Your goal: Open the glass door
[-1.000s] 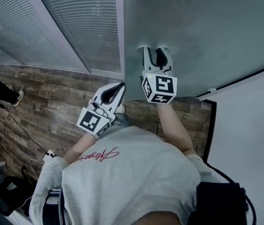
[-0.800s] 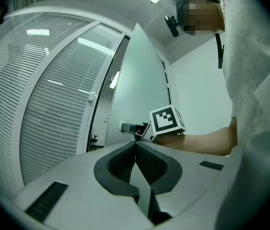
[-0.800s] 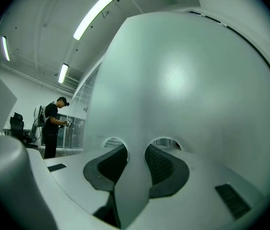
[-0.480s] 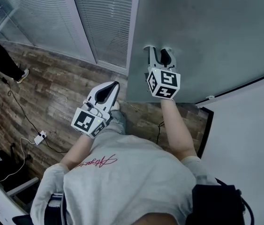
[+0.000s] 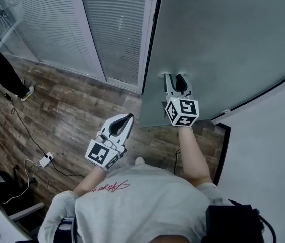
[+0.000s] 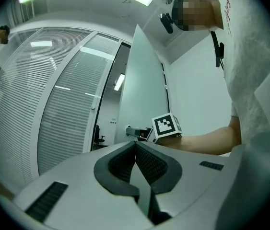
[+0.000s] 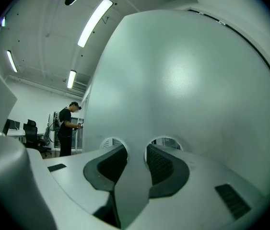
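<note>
My right claw (image 5: 176, 78) stands part open with nothing between the jaws. Both tips rest on the door (image 5: 223, 39) dead ahead, whose free edge is just to the claw's left. The door is already ajar. I'd push flat and steady, following the swing so the tips don't skid. My left claw (image 5: 125, 117), closed and empty, hangs off the door.

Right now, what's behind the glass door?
The glass door is frosted, so nothing directly behind the panel shows. Past its free edge, the left gripper view shows a dimmer room with an office chair and a lit ceiling light.
</note>
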Motion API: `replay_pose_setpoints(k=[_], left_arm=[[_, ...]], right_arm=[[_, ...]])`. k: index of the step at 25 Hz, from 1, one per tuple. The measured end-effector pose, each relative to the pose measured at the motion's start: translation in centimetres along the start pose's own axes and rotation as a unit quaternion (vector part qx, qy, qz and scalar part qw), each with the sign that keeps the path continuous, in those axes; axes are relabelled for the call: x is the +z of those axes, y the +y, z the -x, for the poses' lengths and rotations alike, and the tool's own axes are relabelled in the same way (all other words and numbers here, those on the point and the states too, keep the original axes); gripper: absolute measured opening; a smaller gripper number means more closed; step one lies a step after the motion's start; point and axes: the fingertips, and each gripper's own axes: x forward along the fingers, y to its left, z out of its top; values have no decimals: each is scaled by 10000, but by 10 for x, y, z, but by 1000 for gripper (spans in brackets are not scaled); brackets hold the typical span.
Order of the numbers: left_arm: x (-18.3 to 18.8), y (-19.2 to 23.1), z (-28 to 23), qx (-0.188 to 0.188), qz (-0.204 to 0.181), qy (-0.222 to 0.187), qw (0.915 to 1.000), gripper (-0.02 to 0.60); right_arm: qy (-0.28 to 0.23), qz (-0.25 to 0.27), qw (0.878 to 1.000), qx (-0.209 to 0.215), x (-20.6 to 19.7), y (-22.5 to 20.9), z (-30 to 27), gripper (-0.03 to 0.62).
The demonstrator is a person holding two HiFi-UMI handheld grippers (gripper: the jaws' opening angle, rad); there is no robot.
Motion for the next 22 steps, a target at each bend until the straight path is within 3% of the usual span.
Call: replay_pose_setpoints(k=[5, 13, 17, 22], left_arm=[[-10, -16, 26, -84, 185, 83, 9998, 17], [-19, -53, 56, -660, 305, 191, 9972, 17], [-21, -64, 56, -728, 249, 254, 9967, 17], [-5, -95, 56, -789, 53, 53, 9969, 17]], right_arm=[[-160, -2, 9998, 73, 2, 3, 28, 132], [-192, -31, 9993, 309, 3, 17, 73, 132], [-303, -34, 9987, 418, 7, 17, 91, 133], [-302, -57, 9977, 598, 5, 20, 118, 133]])
